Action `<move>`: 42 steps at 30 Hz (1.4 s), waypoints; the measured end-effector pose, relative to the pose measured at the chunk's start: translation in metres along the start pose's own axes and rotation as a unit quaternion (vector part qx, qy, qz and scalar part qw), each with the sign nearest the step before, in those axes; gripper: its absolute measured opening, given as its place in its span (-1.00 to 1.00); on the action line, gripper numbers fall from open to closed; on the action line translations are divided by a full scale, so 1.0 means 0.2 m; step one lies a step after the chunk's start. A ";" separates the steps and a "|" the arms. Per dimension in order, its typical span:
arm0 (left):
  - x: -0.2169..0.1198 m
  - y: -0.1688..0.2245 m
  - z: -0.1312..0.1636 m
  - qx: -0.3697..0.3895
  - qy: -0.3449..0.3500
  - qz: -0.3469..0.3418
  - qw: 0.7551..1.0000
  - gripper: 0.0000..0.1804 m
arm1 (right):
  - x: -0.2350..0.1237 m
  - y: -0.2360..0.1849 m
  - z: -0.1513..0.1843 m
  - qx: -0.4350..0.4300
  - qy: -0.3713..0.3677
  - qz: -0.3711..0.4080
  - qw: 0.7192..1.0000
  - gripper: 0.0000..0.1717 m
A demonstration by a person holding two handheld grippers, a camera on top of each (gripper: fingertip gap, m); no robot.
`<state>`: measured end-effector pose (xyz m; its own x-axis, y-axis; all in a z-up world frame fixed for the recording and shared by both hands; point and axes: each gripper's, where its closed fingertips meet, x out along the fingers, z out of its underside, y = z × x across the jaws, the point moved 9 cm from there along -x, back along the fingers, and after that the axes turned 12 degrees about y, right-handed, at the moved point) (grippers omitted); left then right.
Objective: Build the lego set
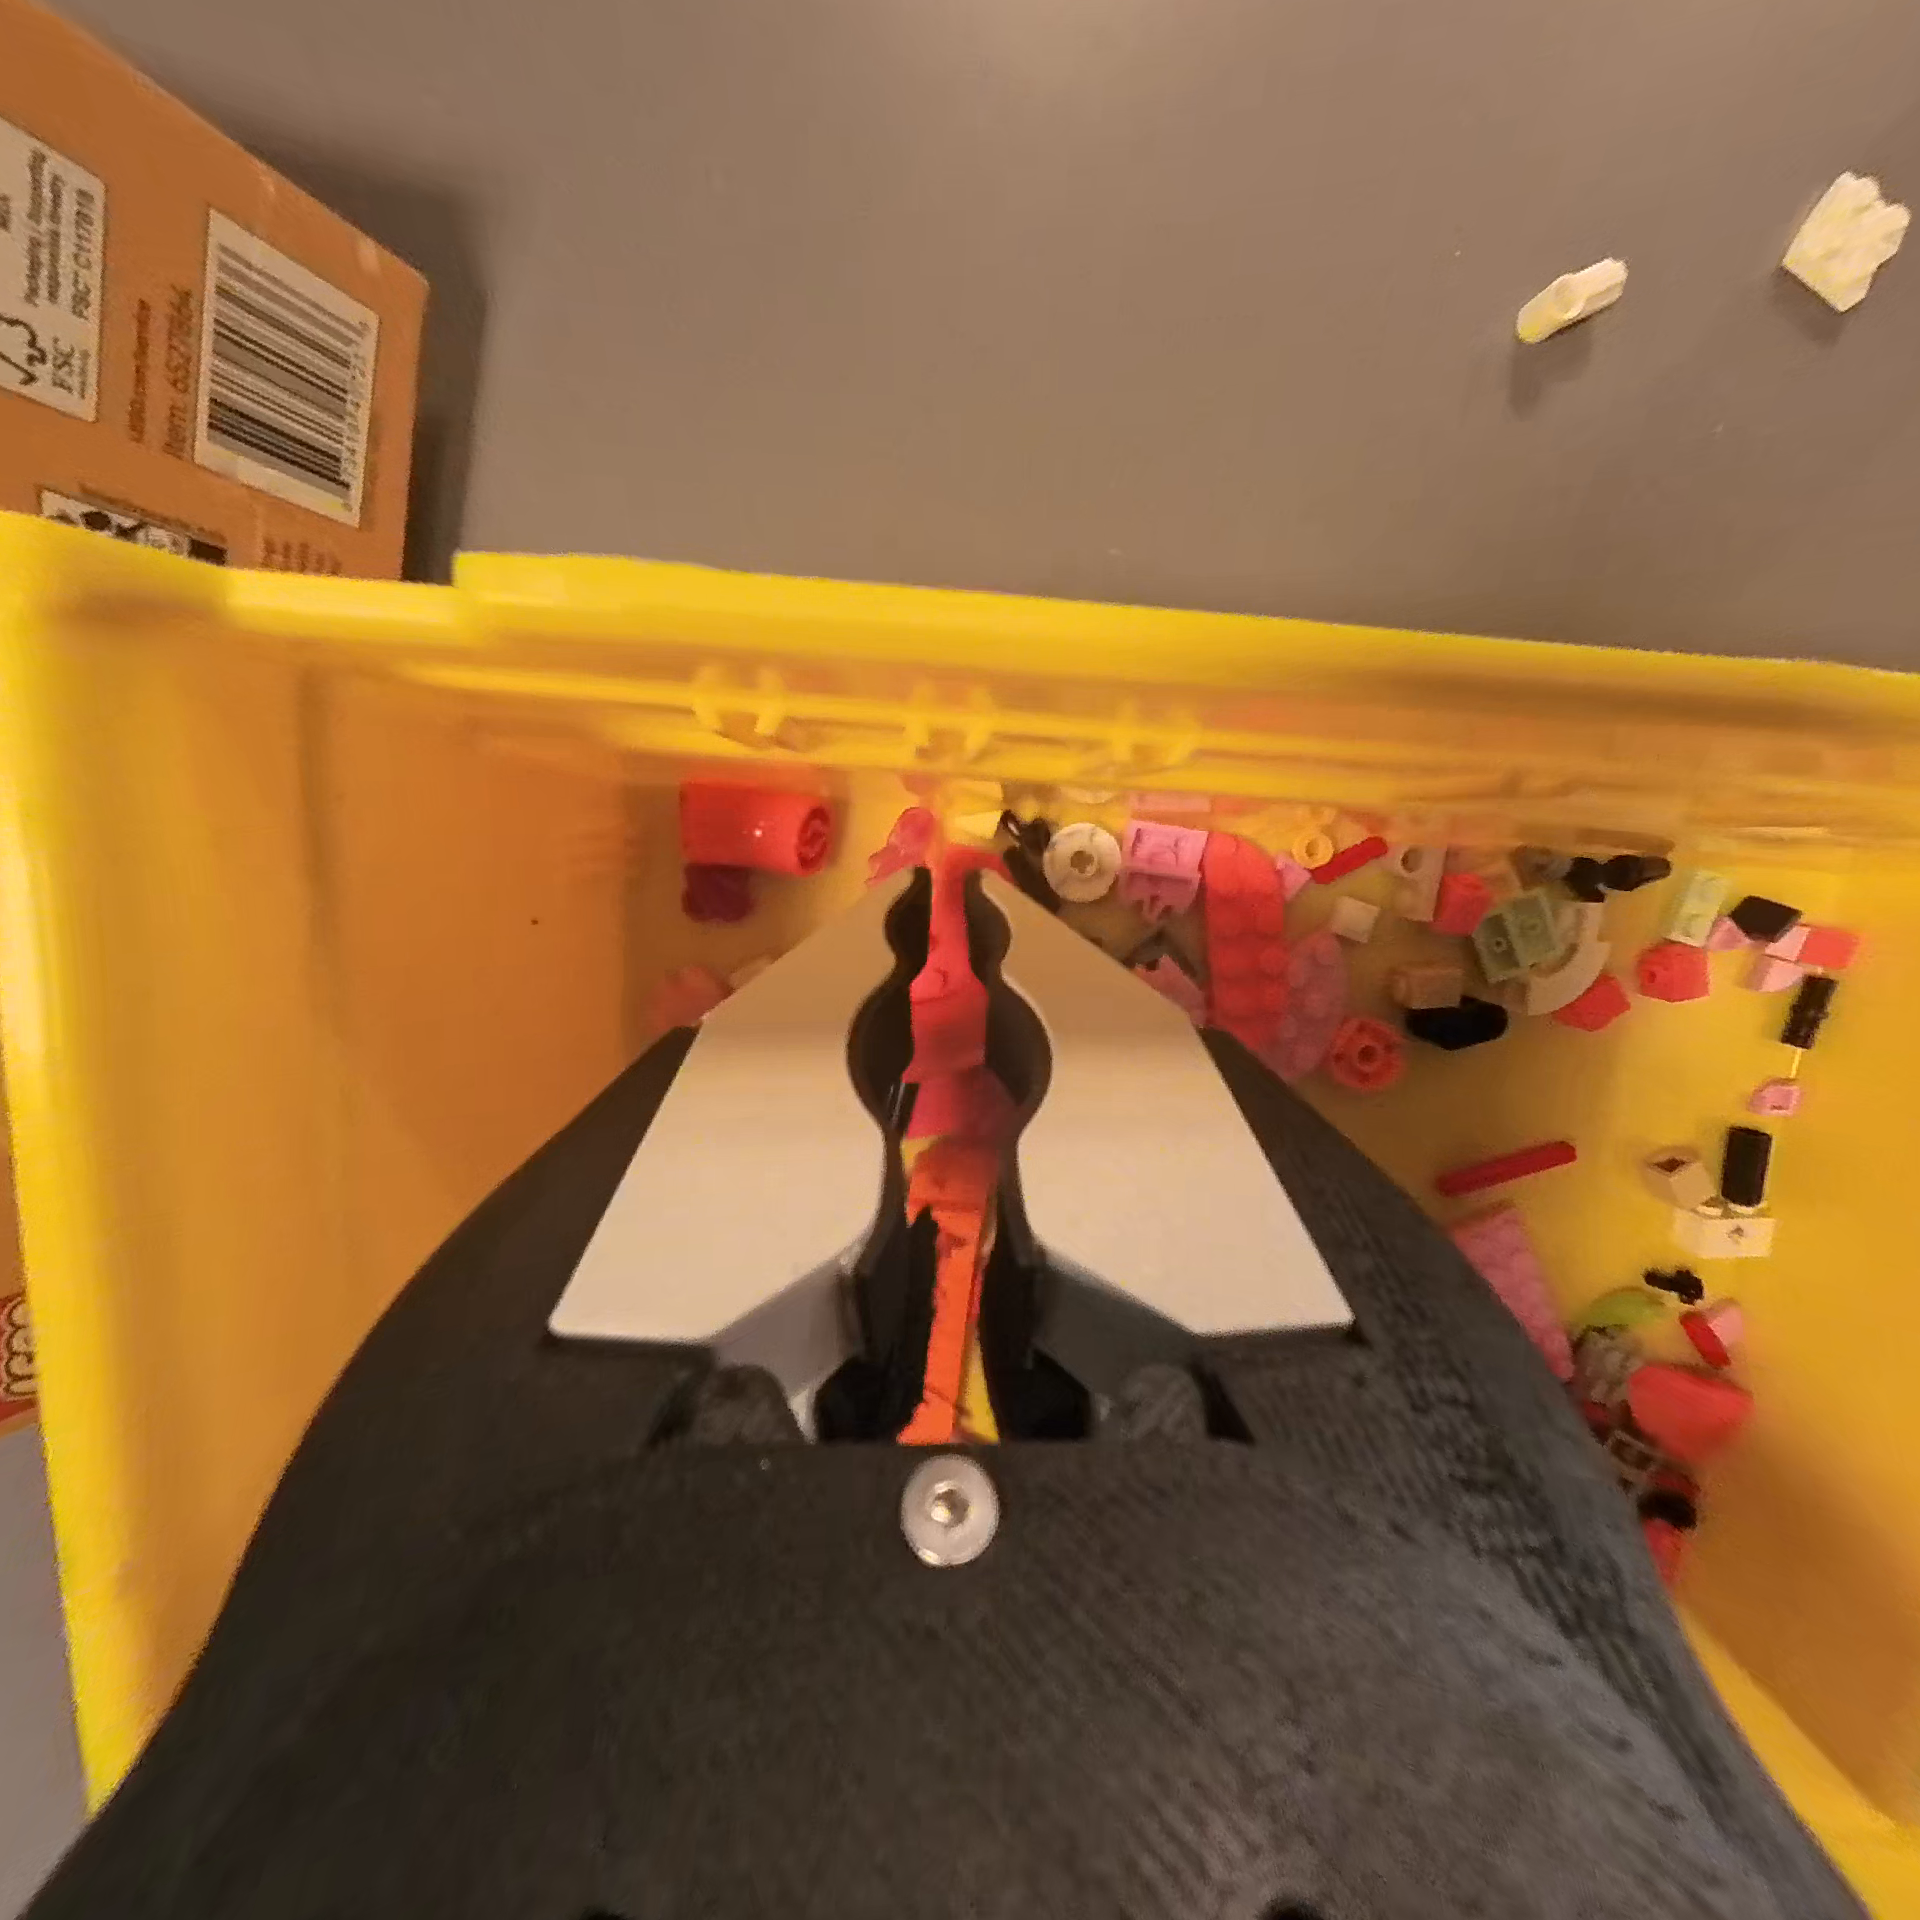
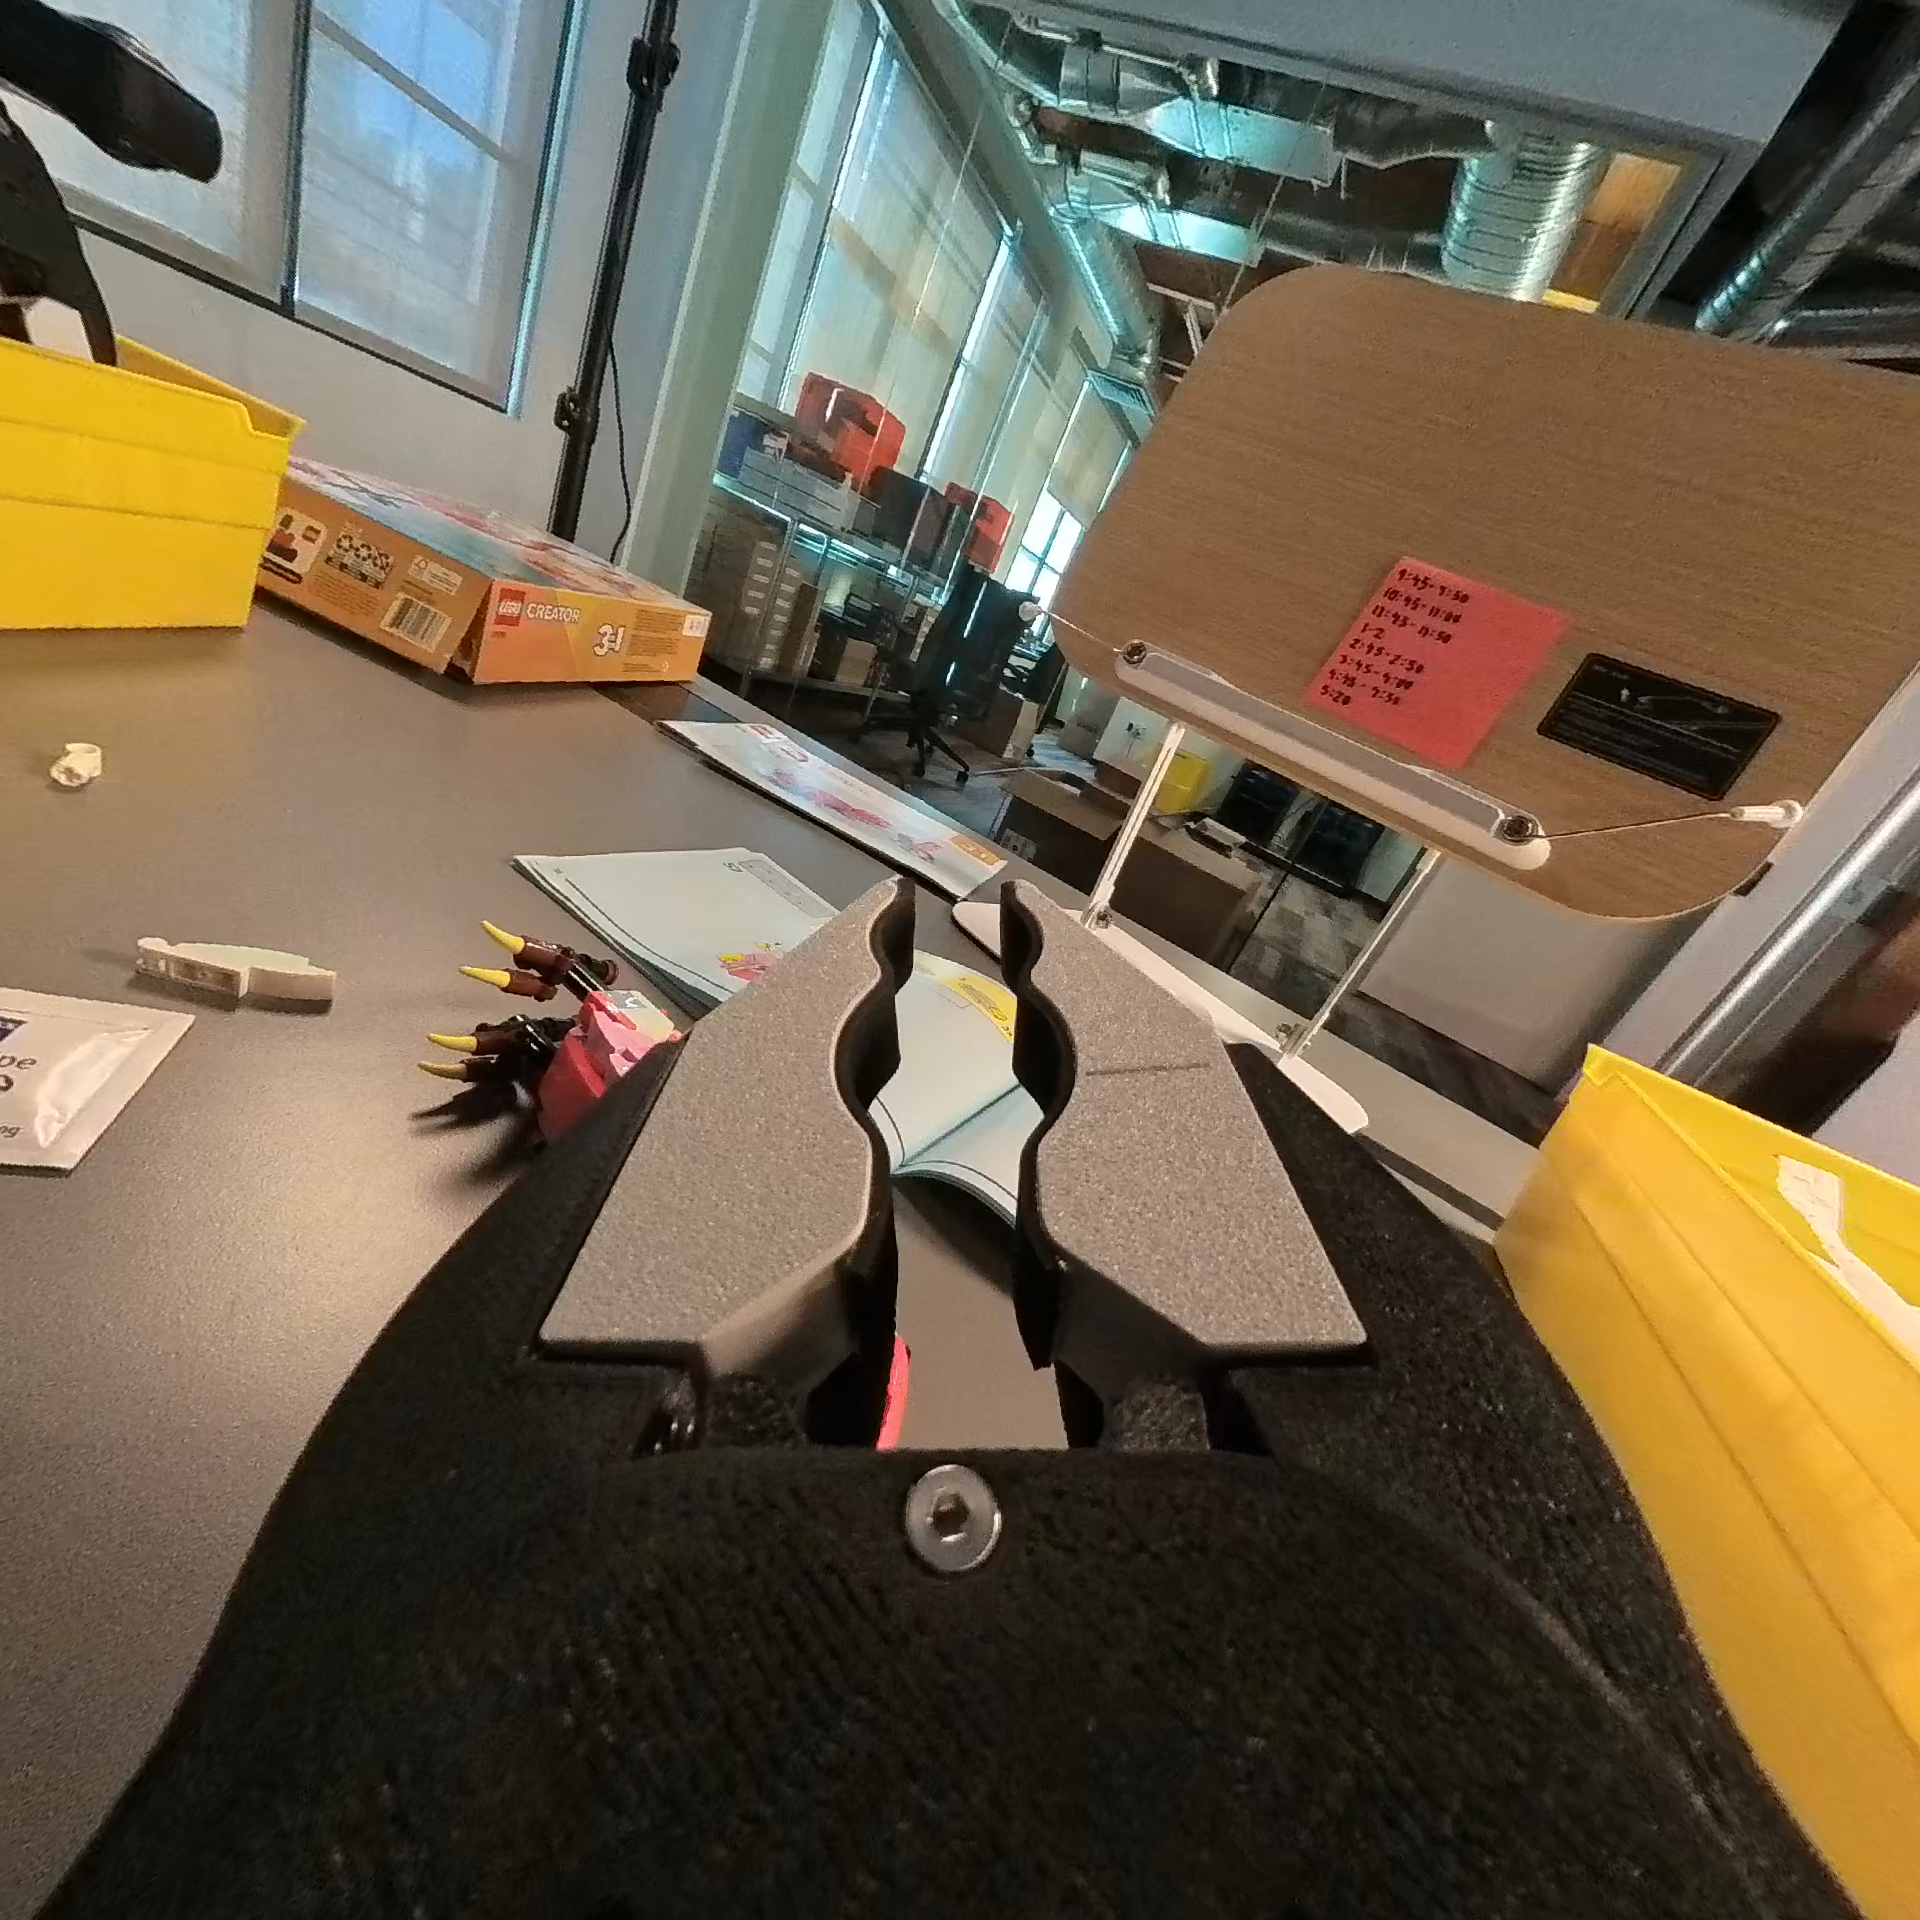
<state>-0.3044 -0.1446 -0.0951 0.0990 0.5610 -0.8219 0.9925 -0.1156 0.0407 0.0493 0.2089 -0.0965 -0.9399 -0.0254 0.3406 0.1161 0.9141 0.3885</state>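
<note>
Loose bricks [image 1: 1351,935] crowd the yellow bin [image 1: 260,935] around my left gripper [image 1: 943,883], which reaches down inside, pinching a coral-red piece [image 1: 940,997]. My right gripper [image 2: 956,904] hangs slightly parted, bare, over the instruction booklet [image 2: 665,914], a clawed brick model [image 2: 561,1039] just beside it.

My dark grey table [image 2: 312,790], carrying yellow bins [image 2: 125,499] at my left and right, an orange cardboard box [image 2: 488,613], pale blue booklets [image 2: 665,914], a clawed red brick model [image 2: 561,1049], loose white pieces [image 2: 239,971], a white sachet [image 2: 73,1070]

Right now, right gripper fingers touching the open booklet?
Apart. In the right wrist view the right gripper has its fingers raised over the open booklet, nothing between them.
</note>
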 end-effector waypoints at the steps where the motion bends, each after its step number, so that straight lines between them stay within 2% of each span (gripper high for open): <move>1: 0.01 0.00 0.00 0.001 0.001 0.002 1.000 -0.94 | 0.00 0.00 0.00 -0.001 -0.001 -0.001 1.000 -0.83; 5: 0.03 0.02 -0.01 0.016 0.005 0.001 1.000 -0.89 | 0.00 0.00 0.00 -0.002 -0.001 -0.001 1.000 -0.83; 10: 0.05 0.01 -0.02 -0.001 0.011 0.005 1.000 -0.80 | 0.00 0.00 0.00 -0.002 -0.002 -0.002 1.000 -0.83; 18: 0.06 0.03 -0.03 0.005 -0.001 -0.018 1.000 -0.89 | 0.00 0.00 0.00 -0.003 -0.002 -0.003 1.000 -0.84; 23: 0.04 0.11 -0.01 0.091 -0.010 -0.086 0.992 -1.00 | 0.00 0.00 0.00 -0.002 -0.001 -0.003 1.000 -0.84; 29: -0.08 0.20 0.05 0.115 0.057 -0.091 0.987 -1.00 | 0.00 0.00 0.00 -0.003 -0.001 -0.004 1.000 -0.84; 32: -0.09 0.19 0.07 0.085 0.065 -0.101 0.989 -1.00 | 0.00 -0.01 0.00 -0.005 -0.003 -0.005 1.000 -0.85; 35: -0.06 0.13 0.06 0.005 0.052 -0.117 0.992 -0.89 | 0.00 -0.01 0.00 -0.007 -0.004 -0.004 1.000 -0.85; 37: -0.02 0.11 0.04 -0.049 0.056 -0.100 0.992 -0.86 | 0.00 -0.01 0.00 -0.008 -0.005 -0.003 1.000 -0.85; 42: 0.02 0.08 0.01 -0.047 0.058 -0.054 0.996 -0.74 | 0.01 -0.01 0.00 -0.008 -0.006 -0.002 1.000 -0.85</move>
<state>-0.2891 -0.1457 -0.0979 -0.0070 0.6578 -0.7532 0.9996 0.0245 0.0121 0.0480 0.2078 -0.0972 -0.9439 -0.0246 0.3294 0.1169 0.9078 0.4029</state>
